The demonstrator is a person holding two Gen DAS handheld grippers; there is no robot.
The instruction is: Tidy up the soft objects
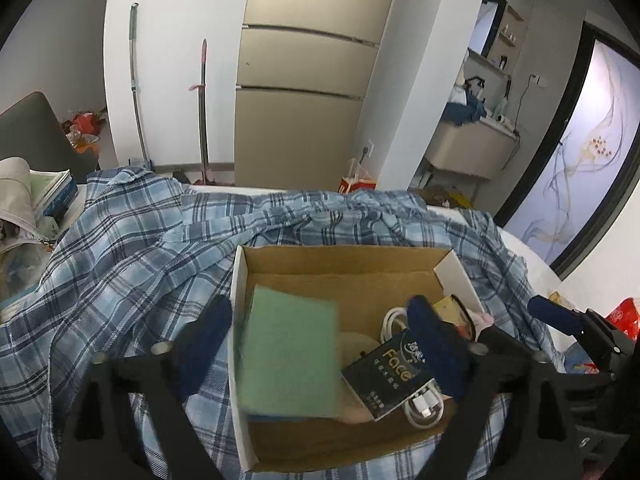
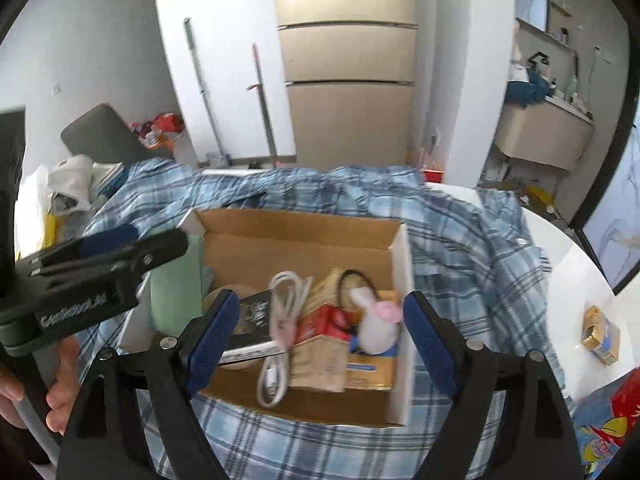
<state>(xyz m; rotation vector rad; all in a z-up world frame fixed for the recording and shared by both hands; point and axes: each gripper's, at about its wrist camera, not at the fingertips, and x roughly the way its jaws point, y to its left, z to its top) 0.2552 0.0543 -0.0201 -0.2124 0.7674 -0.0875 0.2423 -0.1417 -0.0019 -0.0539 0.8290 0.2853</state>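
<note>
An open cardboard box sits on a blue plaid shirt spread over the table. My left gripper is open over the box's left side. A blurred green sponge pad hangs loose between its fingers, with neither pad touching it. My right gripper is open above the same box and holds nothing. Below it lie a white plush toy with pink trim, a white cable, a dark "Face" packet and small cartons. The right wrist view also shows the green pad at the box's left wall.
Books and a bag are piled at the table's far left. A small yellow-and-blue carton rests on the bare white tabletop at right, with red packaging near it. Behind the table stand a fridge and two mops.
</note>
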